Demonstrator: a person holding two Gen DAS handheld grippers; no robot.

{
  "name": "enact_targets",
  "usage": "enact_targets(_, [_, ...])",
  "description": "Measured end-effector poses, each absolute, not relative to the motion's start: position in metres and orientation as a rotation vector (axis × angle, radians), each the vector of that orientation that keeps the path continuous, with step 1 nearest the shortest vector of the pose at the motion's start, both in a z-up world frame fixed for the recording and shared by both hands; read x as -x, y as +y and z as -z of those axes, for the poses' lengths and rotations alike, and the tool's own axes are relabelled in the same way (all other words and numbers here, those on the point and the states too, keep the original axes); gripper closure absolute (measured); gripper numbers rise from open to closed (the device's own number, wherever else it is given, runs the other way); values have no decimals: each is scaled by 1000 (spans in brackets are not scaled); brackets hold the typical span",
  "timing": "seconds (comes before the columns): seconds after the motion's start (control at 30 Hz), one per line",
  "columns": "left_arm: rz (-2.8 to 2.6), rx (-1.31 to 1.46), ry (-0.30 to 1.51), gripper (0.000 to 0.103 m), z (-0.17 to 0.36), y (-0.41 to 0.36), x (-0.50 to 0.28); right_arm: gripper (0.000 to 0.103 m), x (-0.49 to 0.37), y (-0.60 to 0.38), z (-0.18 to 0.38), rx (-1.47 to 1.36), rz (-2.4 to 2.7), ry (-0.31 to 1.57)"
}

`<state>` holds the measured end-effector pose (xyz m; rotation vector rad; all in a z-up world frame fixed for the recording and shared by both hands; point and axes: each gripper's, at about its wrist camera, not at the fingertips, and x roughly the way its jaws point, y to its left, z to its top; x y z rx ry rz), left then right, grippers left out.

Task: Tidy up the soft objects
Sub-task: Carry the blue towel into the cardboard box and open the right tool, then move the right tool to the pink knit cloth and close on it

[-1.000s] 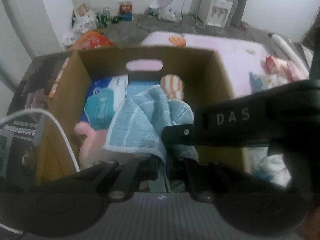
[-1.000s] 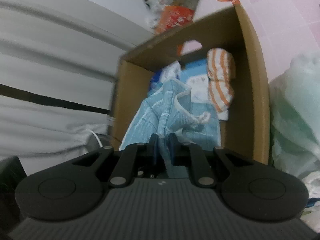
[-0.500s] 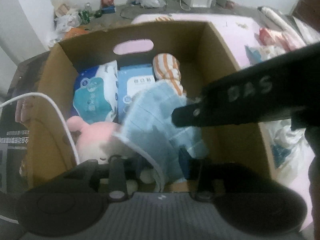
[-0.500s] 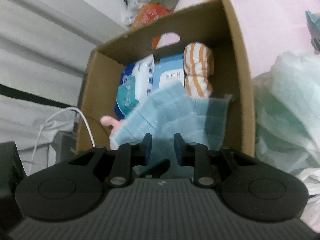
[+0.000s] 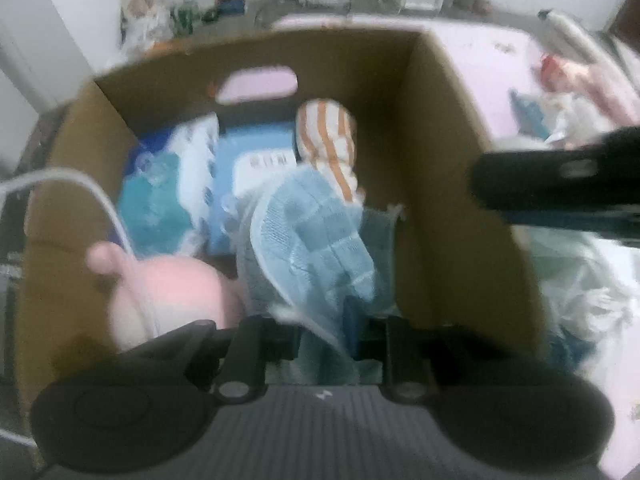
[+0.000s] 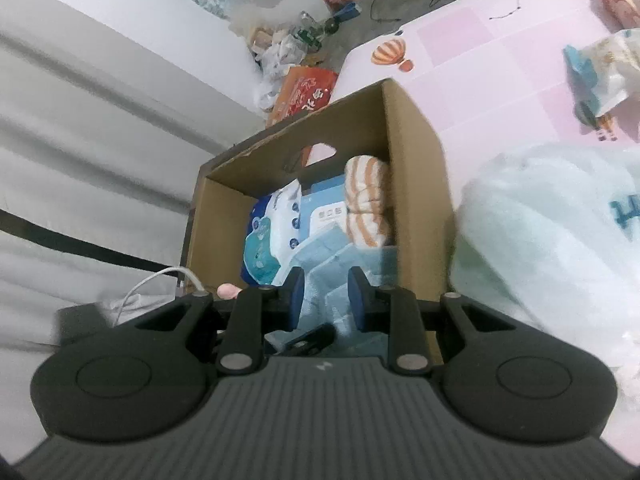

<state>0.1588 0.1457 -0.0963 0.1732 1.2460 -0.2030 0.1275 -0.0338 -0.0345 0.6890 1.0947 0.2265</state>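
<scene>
Left wrist view (blurred): the left gripper has just been closing; the blue towel passes between its jaws, but actual pinching cannot be confirmed. The towel lies inside the cardboard box.

Right wrist view: the right gripper stands slightly open, holding nothing, above the towel in the box.

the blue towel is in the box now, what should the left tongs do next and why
Probably open a little wider and lift straight up. The blue towel already lies inside the cardboard box beside the striped roll, but a fold still runs between the left tongs, whose jaws have just been closing. The right tongs stand open.
</scene>
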Motion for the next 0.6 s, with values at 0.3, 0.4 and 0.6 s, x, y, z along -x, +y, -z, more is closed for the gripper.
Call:
enact_targets(0.3, [146, -199, 1250, 55, 92, 137, -152, 80, -107, -83, 42, -725, -191, 1078])
enact_targets(0.4, [101, -189, 1210, 52, 69, 141, -142, 79, -97, -105, 42, -745, -182, 1076])
enact_targets(0.6, [0, -113, 1128, 49, 20, 143, -125, 79, -81, -143, 40, -758, -165, 1077])
